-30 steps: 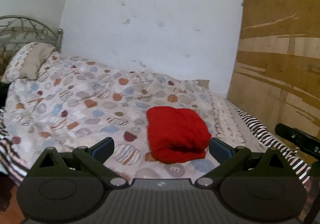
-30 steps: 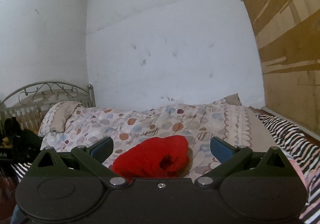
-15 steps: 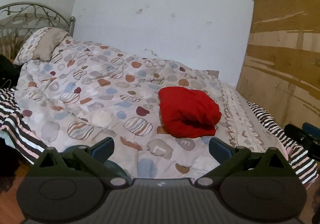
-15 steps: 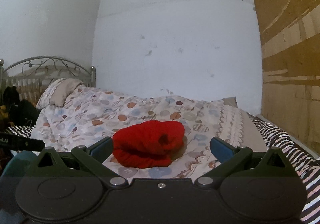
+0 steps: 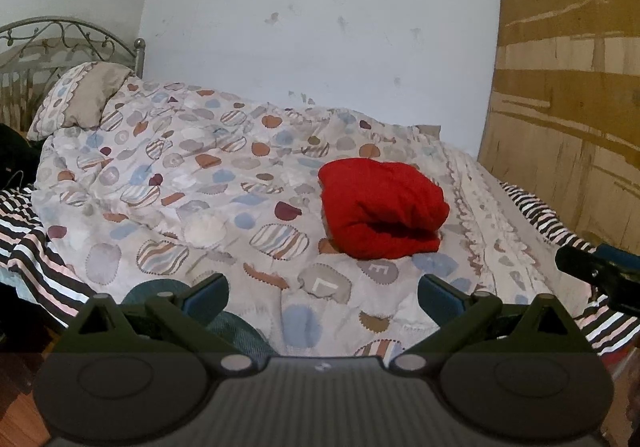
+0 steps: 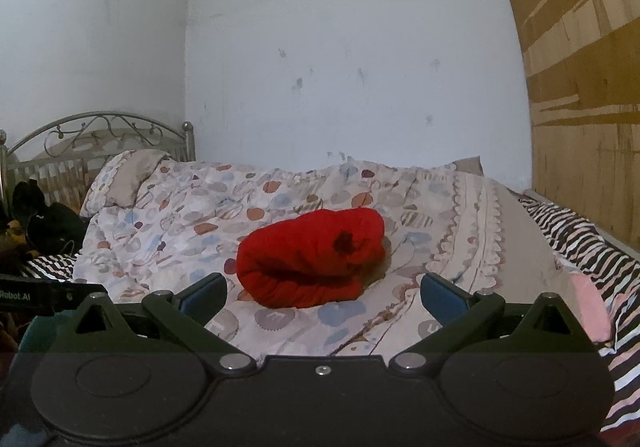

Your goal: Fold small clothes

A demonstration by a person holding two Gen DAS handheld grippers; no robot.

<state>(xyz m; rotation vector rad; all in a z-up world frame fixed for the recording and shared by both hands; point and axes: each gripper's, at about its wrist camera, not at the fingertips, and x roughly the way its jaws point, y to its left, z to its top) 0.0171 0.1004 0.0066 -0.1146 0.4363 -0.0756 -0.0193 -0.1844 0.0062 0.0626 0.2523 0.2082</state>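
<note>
My left gripper [image 5: 323, 293], black with blue-padded fingers [image 5: 208, 291], is held with its jaws spread wide and nothing between them, above the near edge of the bed. My right gripper [image 6: 322, 292], of the same build, is likewise spread wide and empty, also at the near edge; its dark tip shows at the right border of the left wrist view [image 5: 592, 271].

Beyond both, well apart from the fingers, lies the folded red knitted garment [image 5: 382, 213] [image 6: 310, 257], a rounded bundle resting on the pale quilt printed with blue, brown and striped patches [image 5: 192, 183], towards the foot end. A black-and-white striped sheet [image 6: 576, 235] shows along the bed's edges. A patterned pillow [image 5: 80, 99] lies at the head corner against the curved metal headboard [image 6: 100, 127]. A brown plywood panel [image 5: 568, 95] stands at the foot end.
</note>
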